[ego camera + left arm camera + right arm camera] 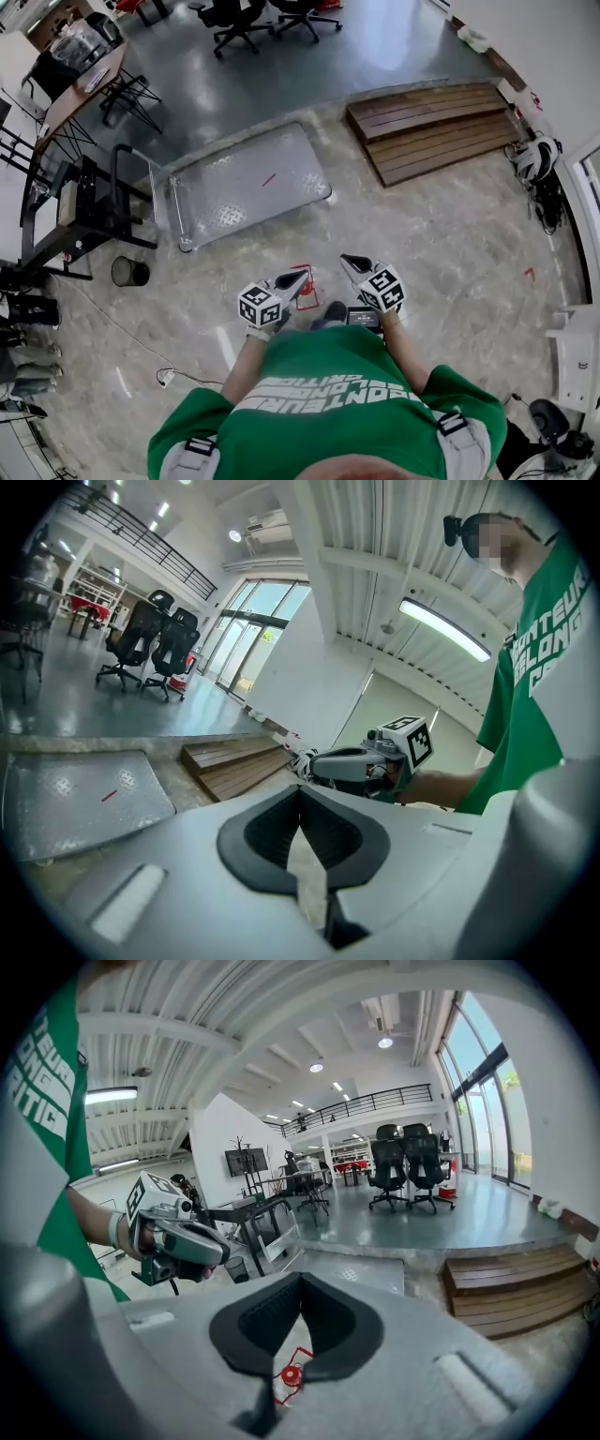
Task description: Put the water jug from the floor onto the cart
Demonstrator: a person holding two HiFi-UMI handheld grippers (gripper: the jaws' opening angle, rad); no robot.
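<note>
Ahead of right hand-held gripper [300, 1277], water jug [291, 1372]

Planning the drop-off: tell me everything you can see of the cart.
The cart is a low flat platform trolley with a silvery tread-plate metal deck, rounded corners and a short red mark on top. A dark tubular handle rises at its left end in the head view. It stands angled on the floor, left of the wooden steps; its deck is bare.
</note>
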